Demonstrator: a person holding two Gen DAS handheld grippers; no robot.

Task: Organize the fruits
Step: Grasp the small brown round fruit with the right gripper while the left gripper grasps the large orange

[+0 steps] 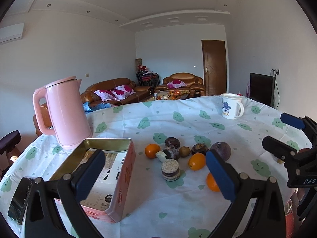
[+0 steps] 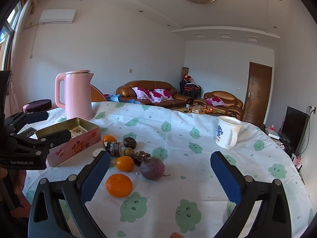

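We've got both grippers wide open, nothing in either. Left gripper (image 1: 155,170) hangs over the pink tin (image 1: 126,170), right gripper (image 2: 160,170) is just above the tablecloth (image 2: 178,134). Fruit's bunched mid-table right next to the tin: 3 oranges, nearest one (image 2: 119,185) loose in front, plus a purple fruit (image 2: 152,168) w/ some dark bits behind. Pink kettle (image 2: 78,95) behind the tin, mug (image 2: 227,131) well apart on the right.
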